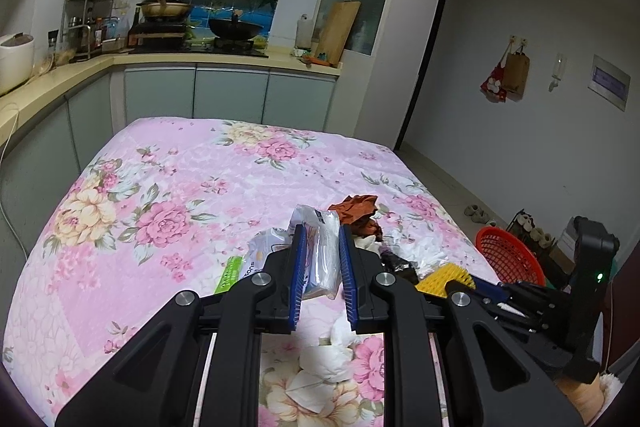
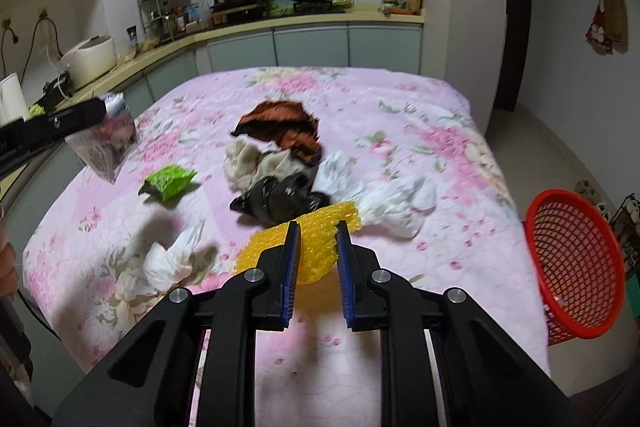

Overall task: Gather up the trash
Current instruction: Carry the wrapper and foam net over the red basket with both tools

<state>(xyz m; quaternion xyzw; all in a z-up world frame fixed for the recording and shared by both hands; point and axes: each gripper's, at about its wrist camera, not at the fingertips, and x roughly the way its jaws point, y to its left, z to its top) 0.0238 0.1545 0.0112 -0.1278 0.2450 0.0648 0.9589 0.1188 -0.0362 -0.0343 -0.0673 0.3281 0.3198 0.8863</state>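
My left gripper [image 1: 322,233] is shut on a clear plastic tissue packet [image 1: 320,247] and holds it above the floral table [image 1: 160,187]. It also shows in the right wrist view [image 2: 106,143], held up at the left. My right gripper [image 2: 318,227] is shut on a yellow foam net [image 2: 316,243], seen too in the left wrist view [image 1: 446,279]. On the table lie a green wrapper [image 2: 168,181], crumpled white tissues [image 2: 172,259], a black bag [image 2: 276,201], a brown wrapper [image 2: 280,127] and white paper [image 2: 392,201]. A red mesh basket [image 2: 576,263] stands off the table's right edge.
A kitchen counter [image 1: 48,83] with a rice cooker [image 1: 14,61], stove and pans runs behind and left of the table. Slippers [image 1: 476,213] and a shoe rack sit on the floor to the right, by the basket [image 1: 508,255].
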